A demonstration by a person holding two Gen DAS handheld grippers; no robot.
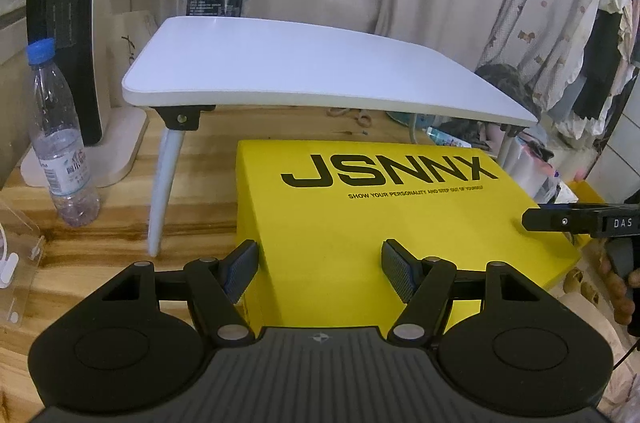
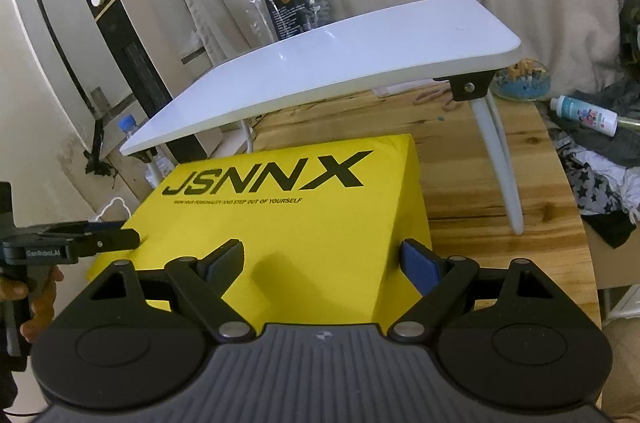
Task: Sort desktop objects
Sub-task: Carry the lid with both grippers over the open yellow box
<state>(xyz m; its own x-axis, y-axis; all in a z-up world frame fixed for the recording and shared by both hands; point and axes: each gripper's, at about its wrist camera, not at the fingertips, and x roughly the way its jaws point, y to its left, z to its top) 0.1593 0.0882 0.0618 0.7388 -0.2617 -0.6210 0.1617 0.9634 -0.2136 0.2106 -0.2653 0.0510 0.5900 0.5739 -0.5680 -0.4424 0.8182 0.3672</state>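
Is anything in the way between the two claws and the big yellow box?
No. The yellow box lies right in front of the left claw and the right claw, with nothing visible between them.

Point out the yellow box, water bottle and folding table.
yellow box (image 1: pixel 360 223), left wrist view, on its lid below the lettering
water bottle (image 1: pixel 60 139), left wrist view, on its clear body
folding table (image 2: pixel 320 63), right wrist view, on its white top

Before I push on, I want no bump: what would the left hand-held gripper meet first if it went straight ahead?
Probably the yellow box: the left hand-held gripper points down at its lid, pads open over the near left corner. The white folding table lies beyond; depth is unclear.
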